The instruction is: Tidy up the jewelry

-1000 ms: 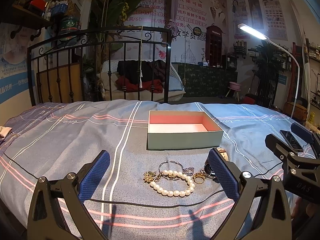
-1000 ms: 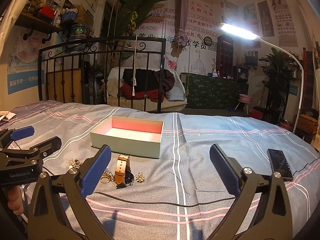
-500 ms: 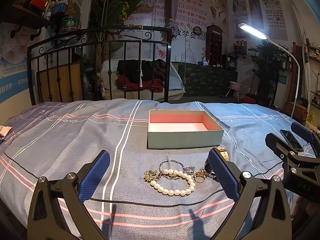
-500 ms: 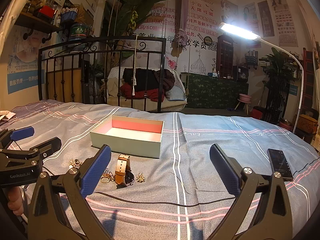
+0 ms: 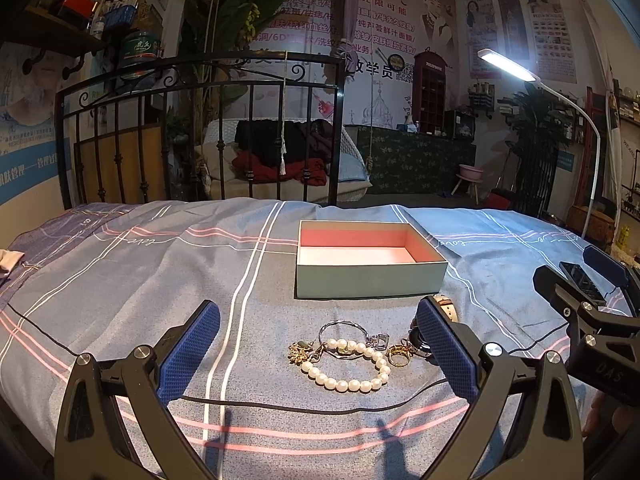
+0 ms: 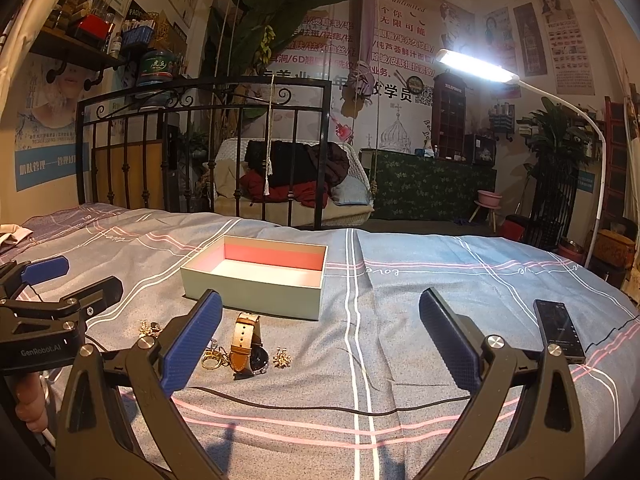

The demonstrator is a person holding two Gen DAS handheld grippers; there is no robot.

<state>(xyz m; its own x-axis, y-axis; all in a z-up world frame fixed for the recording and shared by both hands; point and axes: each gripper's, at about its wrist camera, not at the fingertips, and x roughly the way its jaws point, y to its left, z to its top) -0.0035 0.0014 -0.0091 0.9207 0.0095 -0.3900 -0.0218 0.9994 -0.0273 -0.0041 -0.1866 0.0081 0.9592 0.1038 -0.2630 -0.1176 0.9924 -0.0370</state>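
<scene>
The left gripper (image 5: 318, 350), jaws wide and empty, has the pearls (image 5: 347, 366) lying at its 12 o'clock, nearer than the box (image 5: 370, 278) beyond. The right gripper (image 6: 320, 344), also wide, has the watch (image 6: 246, 346) at 10 o'clock, strap pointing boxward.

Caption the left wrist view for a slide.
Open left gripper hovers over a pearl bracelet and gold trinkets on the striped bedspread, empty box beyond.
</scene>
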